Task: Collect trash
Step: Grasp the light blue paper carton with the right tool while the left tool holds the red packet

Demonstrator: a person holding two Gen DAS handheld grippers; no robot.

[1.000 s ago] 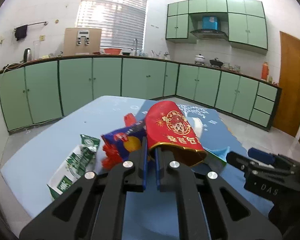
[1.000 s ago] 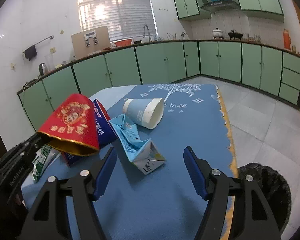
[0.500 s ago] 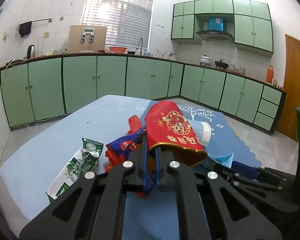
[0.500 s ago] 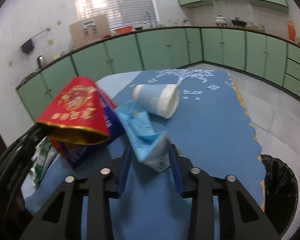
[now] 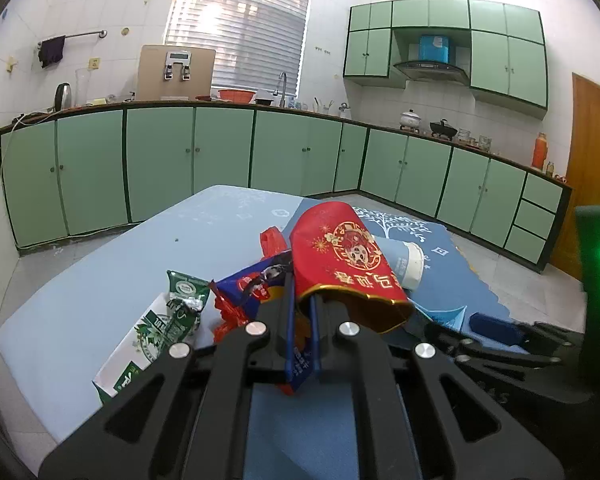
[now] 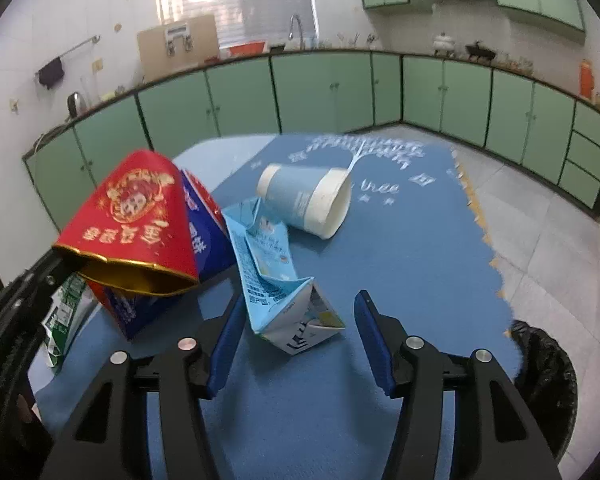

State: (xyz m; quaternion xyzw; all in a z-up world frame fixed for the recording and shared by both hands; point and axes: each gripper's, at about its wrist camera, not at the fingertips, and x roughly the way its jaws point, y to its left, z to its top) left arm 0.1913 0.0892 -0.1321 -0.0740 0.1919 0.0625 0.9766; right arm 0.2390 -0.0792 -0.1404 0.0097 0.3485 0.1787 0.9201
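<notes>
In the left wrist view we see our left gripper (image 5: 302, 312) at lower centre, its tongs together and clamped on the rim of a red paper cup (image 5: 346, 264), with a blue snack wrapper (image 5: 260, 280) caught in the same pinch. A green-and-white milk pouch (image 5: 160, 328) lies on the table (image 5: 100, 264) at lower left. The right tool shows only as a dark shape at lower right — its tongs cannot be read from here.

In the right wrist view our right gripper (image 6: 300, 338) fills the bottom, its tongs apart and opening, with the crushed light-blue carton (image 6: 280, 280) lying between them; the left pad sits just beside it, the right one clear. A pale blue paper cup (image 6: 306, 200) lies on its side above centre, and the black-lined trash bin (image 6: 548, 376) stands off the table edge at lower right — something the left view never shows.

We judge the risks as these: the carton's slanted, springy folds could squirt out of a pinch, and the wrapper may slip from the left clamp if the cup shifts.
</notes>
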